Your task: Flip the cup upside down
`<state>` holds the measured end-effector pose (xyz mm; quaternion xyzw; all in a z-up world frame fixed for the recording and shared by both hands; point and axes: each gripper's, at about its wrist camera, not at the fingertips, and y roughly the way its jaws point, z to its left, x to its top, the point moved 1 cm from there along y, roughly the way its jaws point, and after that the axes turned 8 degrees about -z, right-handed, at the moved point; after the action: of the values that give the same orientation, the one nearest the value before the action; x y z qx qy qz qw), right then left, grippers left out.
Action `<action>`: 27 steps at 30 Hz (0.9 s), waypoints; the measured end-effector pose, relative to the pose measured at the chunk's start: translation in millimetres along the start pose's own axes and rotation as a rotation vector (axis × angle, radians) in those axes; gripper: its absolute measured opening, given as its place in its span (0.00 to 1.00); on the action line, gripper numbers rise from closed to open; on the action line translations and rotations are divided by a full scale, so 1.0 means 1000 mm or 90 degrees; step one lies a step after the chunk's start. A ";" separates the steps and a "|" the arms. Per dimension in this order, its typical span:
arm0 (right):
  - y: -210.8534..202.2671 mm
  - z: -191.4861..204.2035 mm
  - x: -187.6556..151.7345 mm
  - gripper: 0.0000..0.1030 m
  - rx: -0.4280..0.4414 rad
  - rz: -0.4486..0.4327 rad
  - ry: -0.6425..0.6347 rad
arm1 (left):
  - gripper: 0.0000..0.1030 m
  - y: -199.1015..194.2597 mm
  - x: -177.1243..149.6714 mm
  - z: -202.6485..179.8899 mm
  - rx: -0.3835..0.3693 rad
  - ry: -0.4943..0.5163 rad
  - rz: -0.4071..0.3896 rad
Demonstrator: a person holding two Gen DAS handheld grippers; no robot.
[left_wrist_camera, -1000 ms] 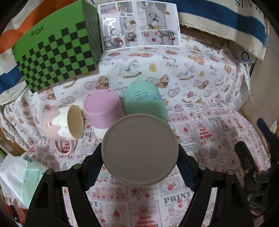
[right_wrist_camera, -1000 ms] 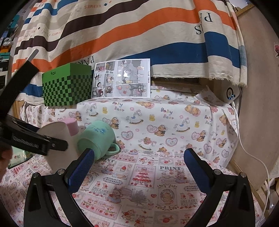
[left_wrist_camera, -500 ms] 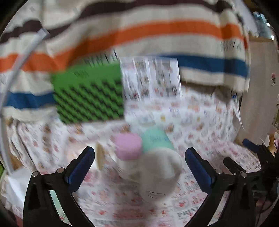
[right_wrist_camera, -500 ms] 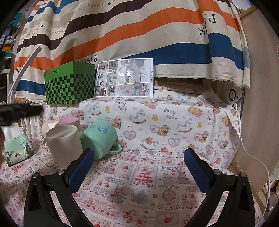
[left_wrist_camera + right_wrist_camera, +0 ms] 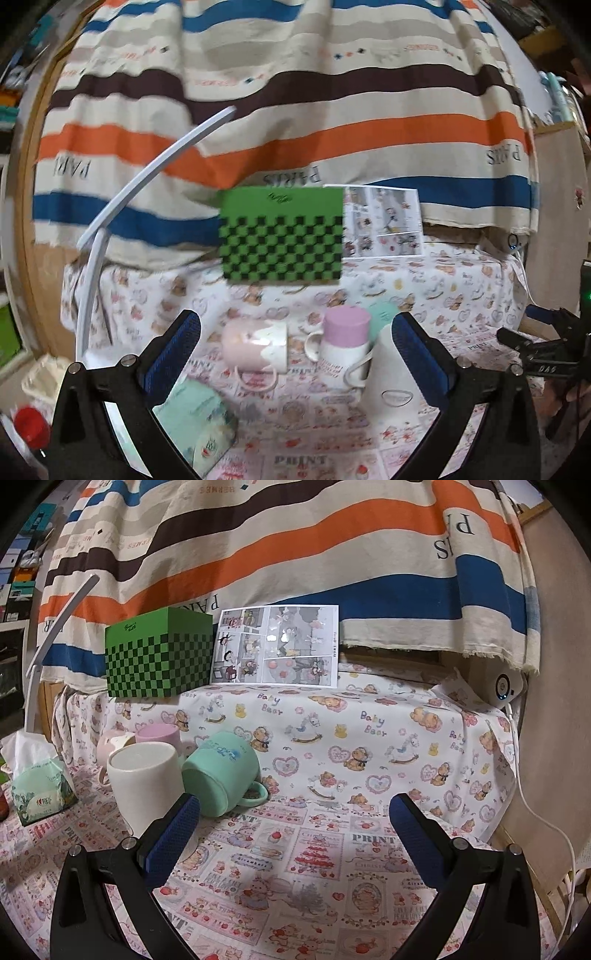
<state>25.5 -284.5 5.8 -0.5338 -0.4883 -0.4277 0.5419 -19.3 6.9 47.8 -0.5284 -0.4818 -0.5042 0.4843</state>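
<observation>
A white cup [image 5: 142, 779] stands upside down on the printed cloth; it also shows in the left wrist view [image 5: 391, 376]. Beside it a mint green mug [image 5: 218, 771] lies on its side. A purple-bottomed cup [image 5: 345, 347] stands upside down, and a pink-and-white mug [image 5: 255, 347] lies on its side. My left gripper [image 5: 295, 354] is open and empty, back from the cups. My right gripper [image 5: 295, 834] is open and empty, to the right of the white cup.
A green checkered box [image 5: 159, 657] and a comic sheet [image 5: 277, 646] stand at the back against a striped cloth. A tissue pack [image 5: 40, 790] lies at the left. A white lamp arm [image 5: 122, 214] rises on the left. A white device with cable [image 5: 506, 686] sits at right.
My left gripper has let go of the white cup, which now stands upside down, and has pulled back and up. My right gripper has barely moved.
</observation>
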 end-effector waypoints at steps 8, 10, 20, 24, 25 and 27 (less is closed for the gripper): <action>-0.001 -0.003 0.000 1.00 0.004 -0.002 0.007 | 1.00 0.013 -0.032 0.018 0.023 -0.047 0.051; -0.001 -0.002 0.000 1.00 0.006 -0.002 0.006 | 1.00 0.013 -0.035 0.018 0.027 -0.052 0.051; -0.001 -0.002 -0.001 1.00 0.010 -0.001 0.006 | 1.00 0.030 -0.047 0.014 0.053 -0.019 0.089; 0.000 -0.002 -0.001 1.00 0.010 -0.001 0.007 | 1.00 0.028 -0.047 0.003 0.050 0.014 0.084; 0.000 -0.002 -0.001 1.00 0.011 0.000 0.007 | 1.00 0.028 -0.047 0.002 0.049 0.017 0.085; -0.001 -0.002 -0.001 1.00 0.011 0.001 0.005 | 1.00 0.030 -0.047 0.003 0.043 0.014 0.089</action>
<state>25.1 -286.1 5.3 -0.5274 -0.4898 -0.4251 0.5488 9.1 6.8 -0.3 -0.5384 -0.4553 -0.4581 0.5412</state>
